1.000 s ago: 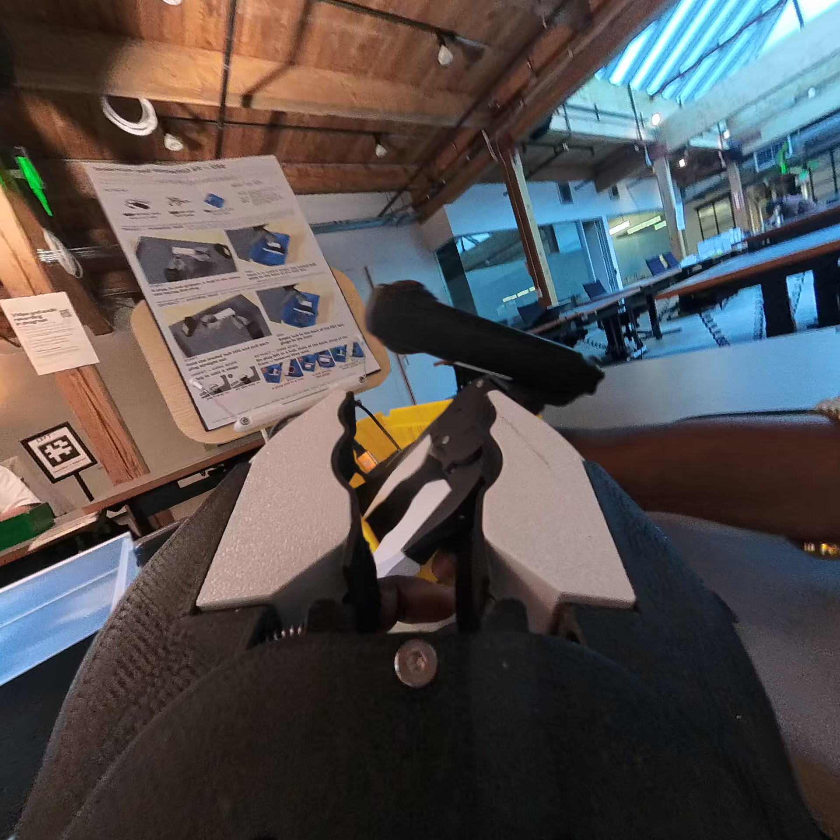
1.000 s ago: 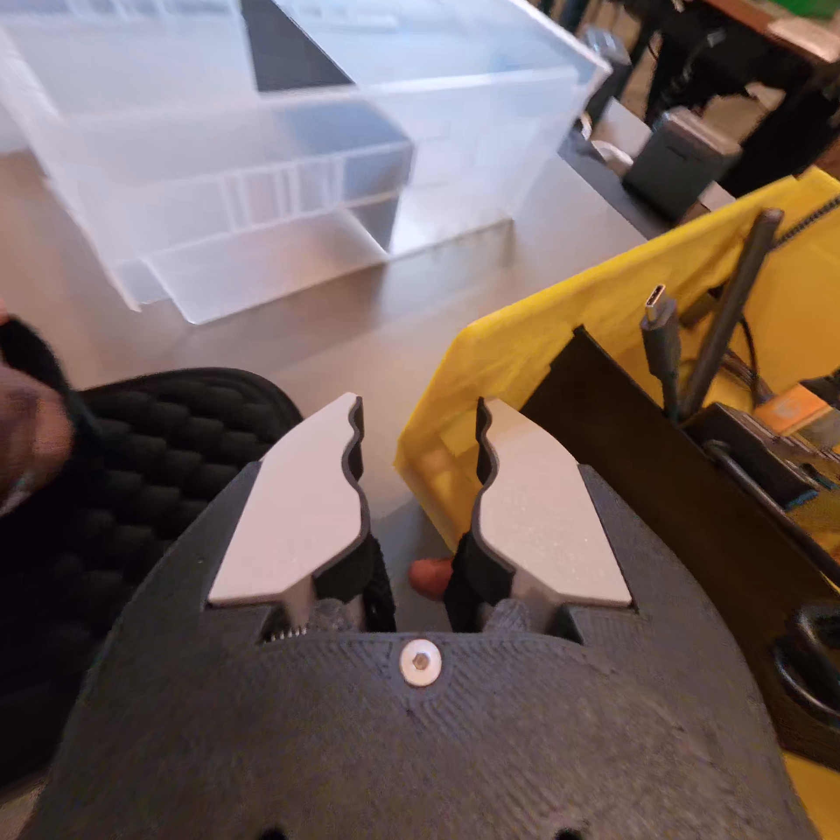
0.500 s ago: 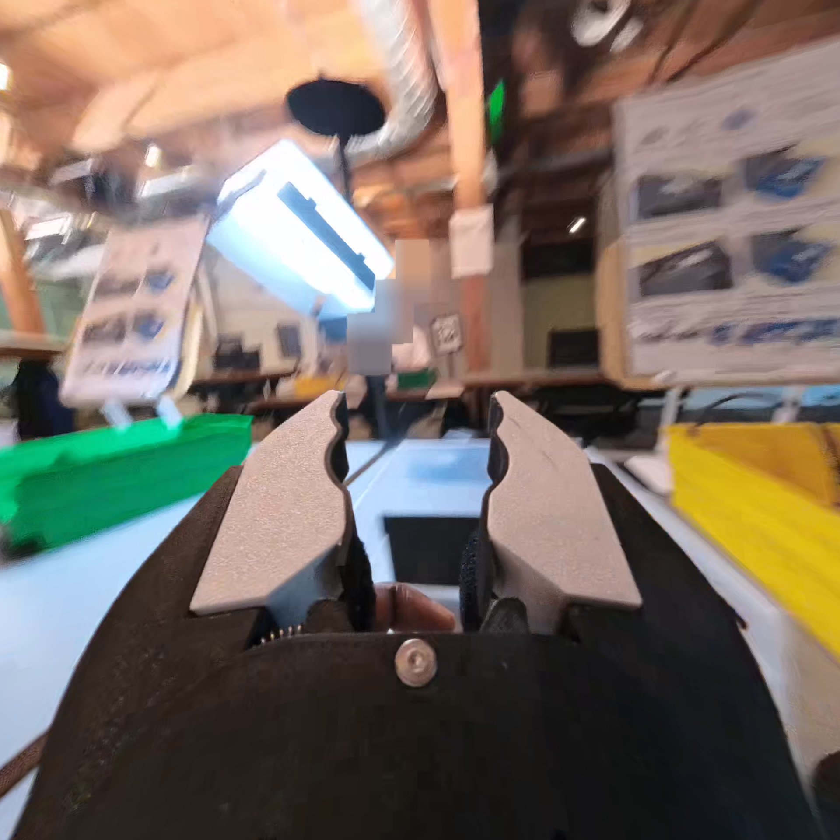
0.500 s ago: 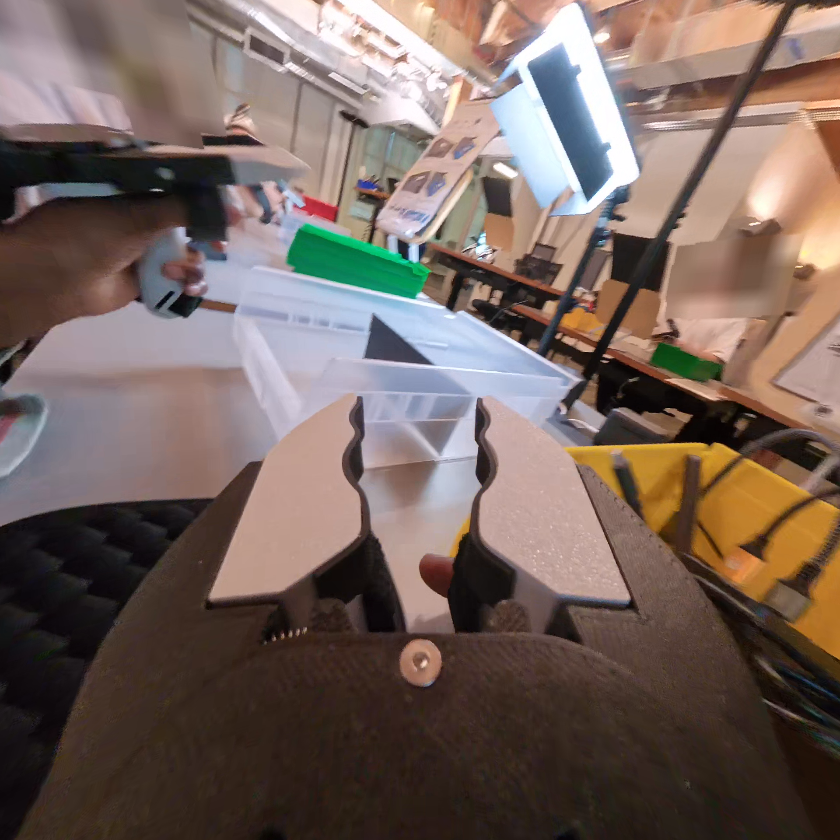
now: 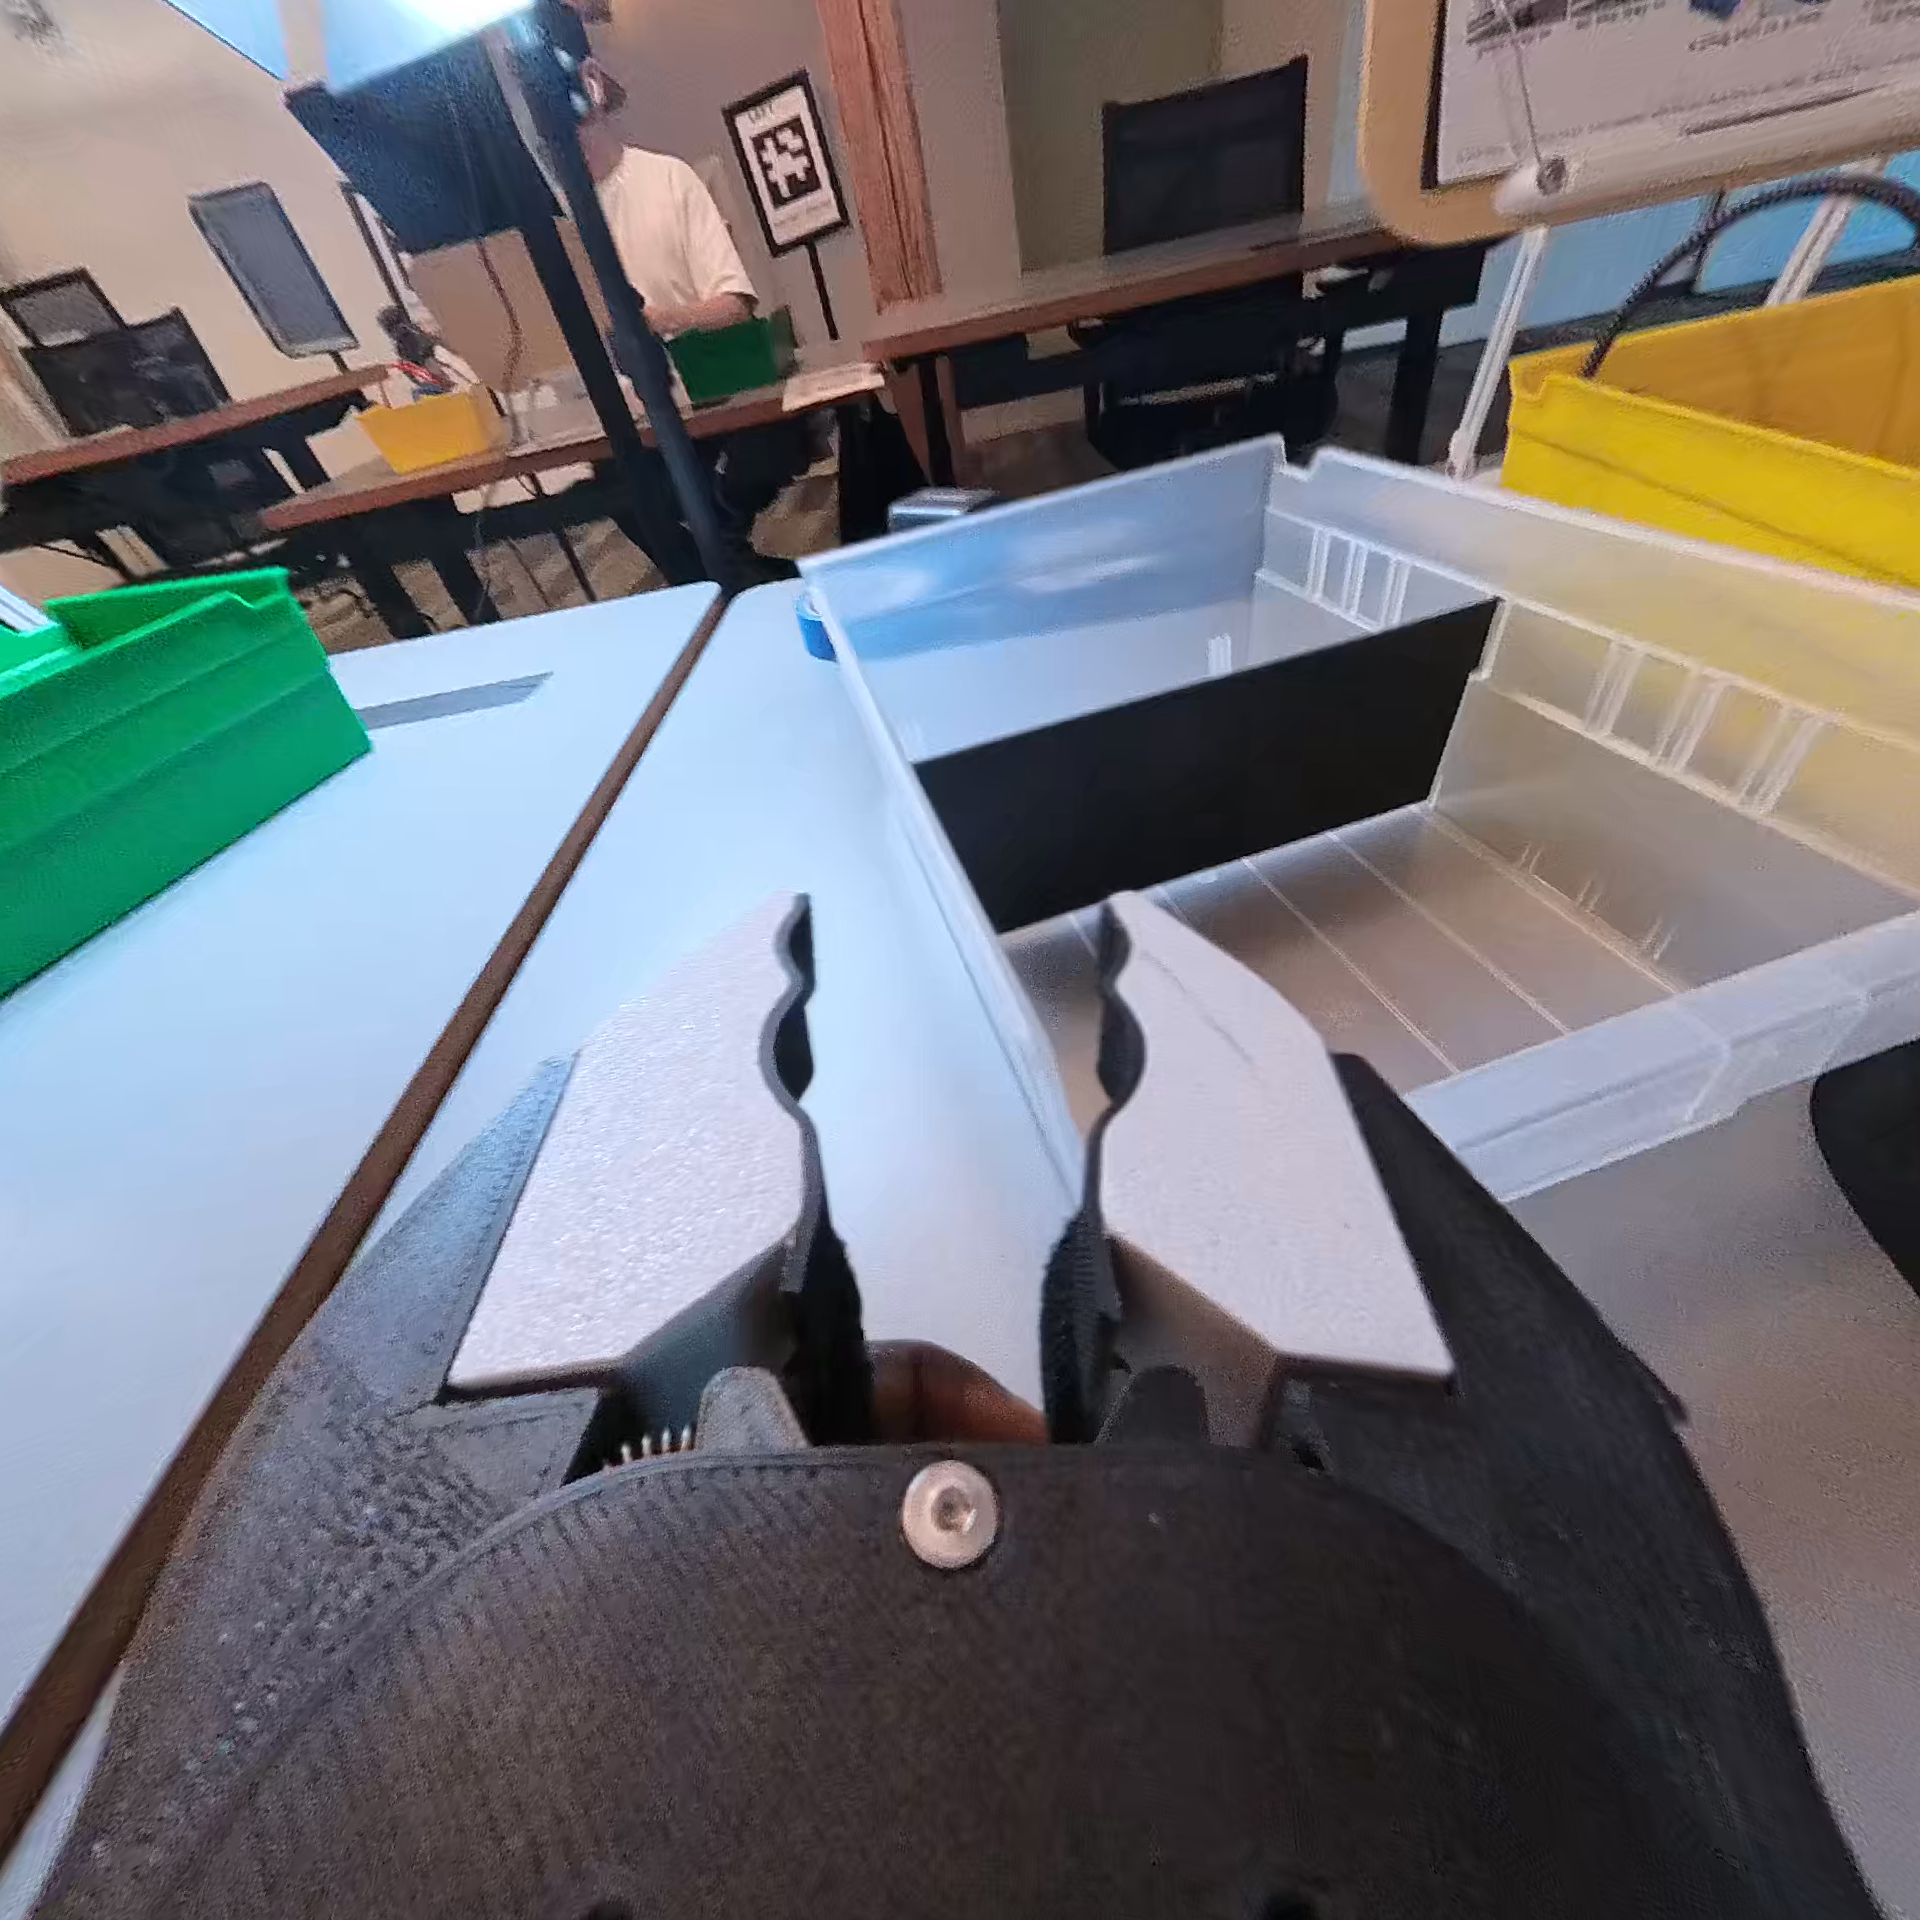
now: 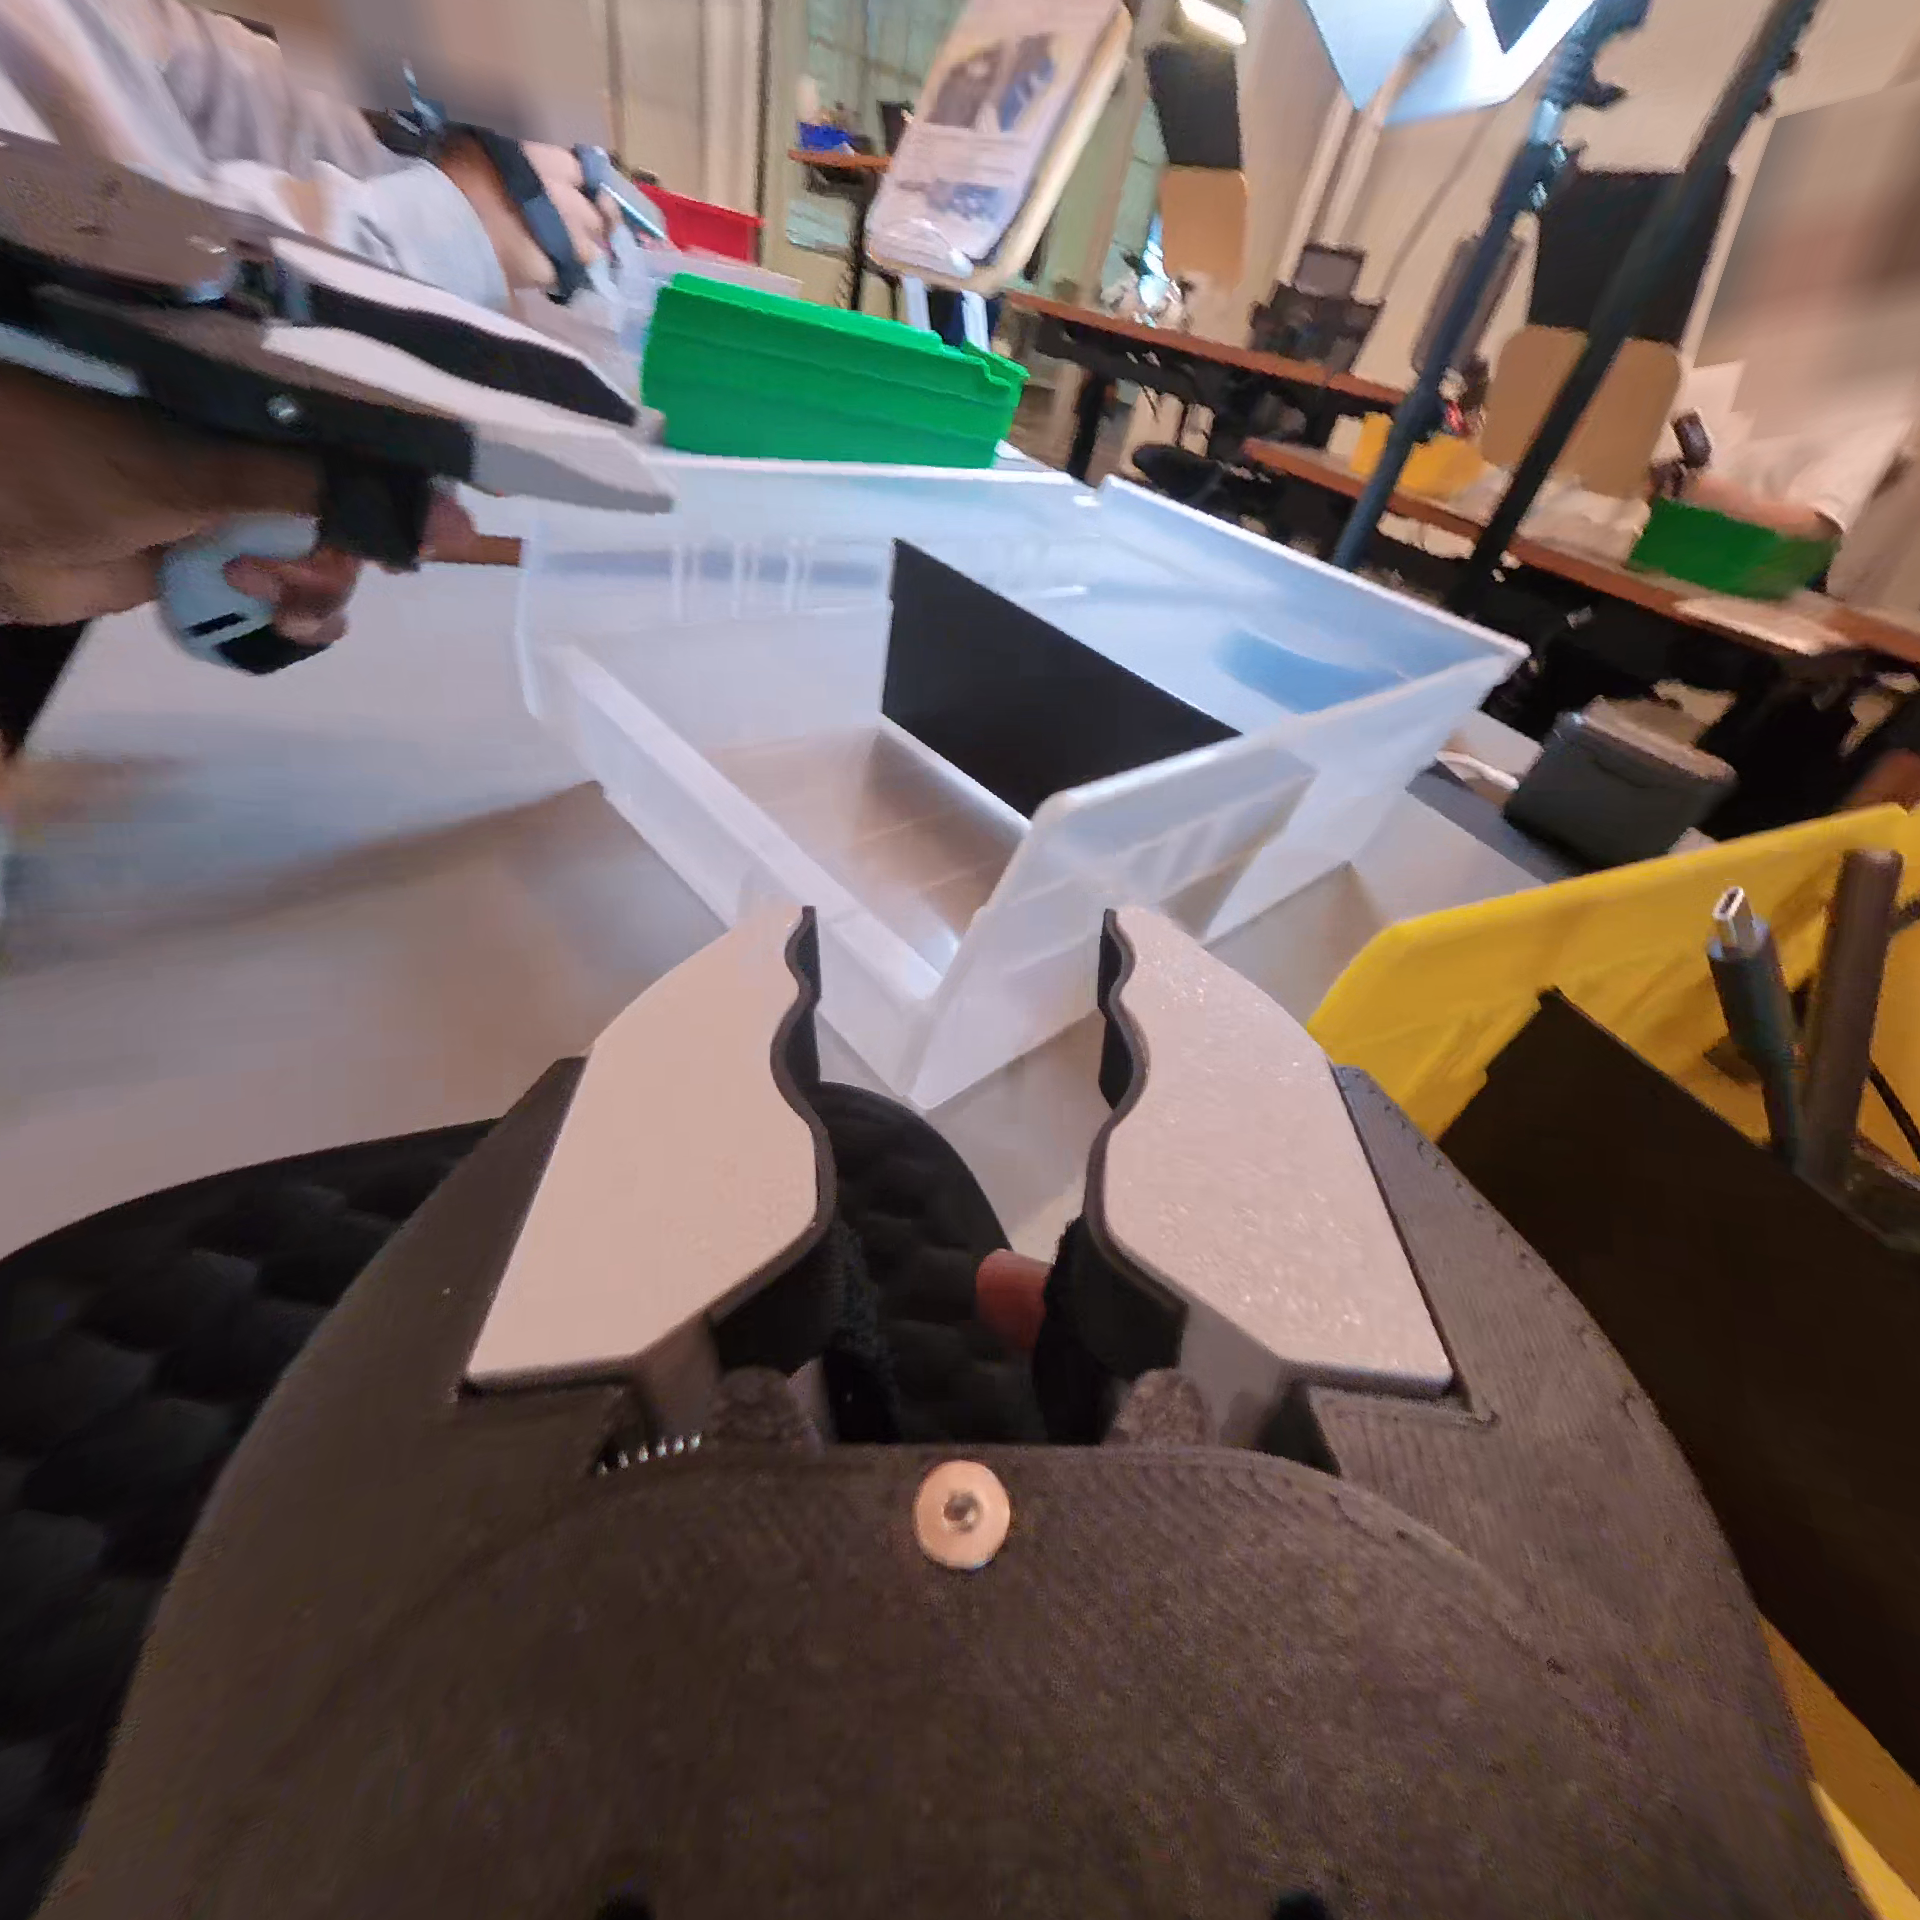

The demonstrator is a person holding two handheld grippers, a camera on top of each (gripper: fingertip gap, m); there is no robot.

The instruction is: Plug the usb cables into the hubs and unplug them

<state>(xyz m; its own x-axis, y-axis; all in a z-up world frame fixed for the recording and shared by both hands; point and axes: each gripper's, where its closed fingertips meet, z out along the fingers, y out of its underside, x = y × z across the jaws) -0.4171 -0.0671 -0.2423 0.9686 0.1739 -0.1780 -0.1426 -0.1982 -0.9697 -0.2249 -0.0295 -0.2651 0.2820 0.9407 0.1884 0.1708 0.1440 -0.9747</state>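
My left gripper (image 5: 953,914) is open and empty, low over the grey table (image 5: 727,935) beside the left wall of a clear plastic bin (image 5: 1558,1081). My right gripper (image 6: 956,925) is open and empty above a black foam mat (image 6: 208,1299), pointing at the same clear bin (image 6: 1122,862). A dark USB cable plug (image 6: 1733,925) stands upright in the yellow bin (image 6: 1475,977) to its right, next to a dark rod (image 6: 1855,997). The left gripper also shows in the right wrist view (image 6: 613,457), held in a hand at the upper left. No hub is clearly visible.
The clear bin has a black divider (image 5: 1195,779) across its middle. A green bin (image 5: 135,748) sits at the left, and the yellow bin (image 5: 1714,457) at the far right behind the clear one. A poster board (image 5: 1662,94) hangs above. A person works at a far table.
The left view swung from pointing up at the poster and ceiling down to the table and clear bin. The right view tipped up from the table, then levelled toward the clear bin.
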